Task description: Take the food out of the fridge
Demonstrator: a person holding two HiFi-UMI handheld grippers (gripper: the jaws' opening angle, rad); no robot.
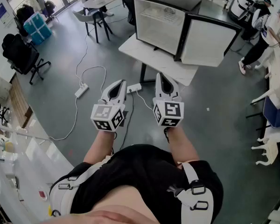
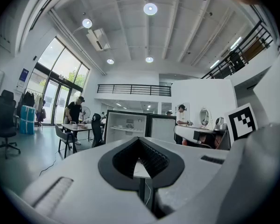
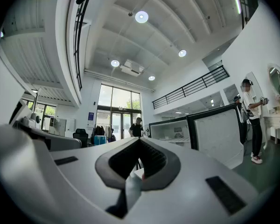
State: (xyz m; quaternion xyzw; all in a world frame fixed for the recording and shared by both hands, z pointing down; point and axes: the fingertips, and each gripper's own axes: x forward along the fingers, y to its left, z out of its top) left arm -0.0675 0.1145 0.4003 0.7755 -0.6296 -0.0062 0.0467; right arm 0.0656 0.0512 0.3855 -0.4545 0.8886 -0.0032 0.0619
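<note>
A small fridge (image 1: 158,24) stands on a white table (image 1: 144,55) ahead of me, its door (image 1: 210,41) swung wide open to the right. In the left gripper view the fridge (image 2: 126,127) shows a shelf with a few small items, too small to name. The right gripper view sees the fridge (image 3: 170,130) and its door (image 3: 217,134) from the left. Both grippers are held side by side in front of my body, well short of the table. The left gripper (image 1: 120,84) (image 2: 140,138) is shut with nothing in it. The right gripper (image 1: 162,76) (image 3: 140,139) has its jaws together and holds nothing.
White cables and a power strip (image 1: 81,91) lie on the grey floor to the left of the table. A black office chair (image 1: 23,55) and blue crates (image 1: 36,27) stand at far left. People sit at a table (image 1: 100,1) behind; a person (image 1: 263,36) stands at right.
</note>
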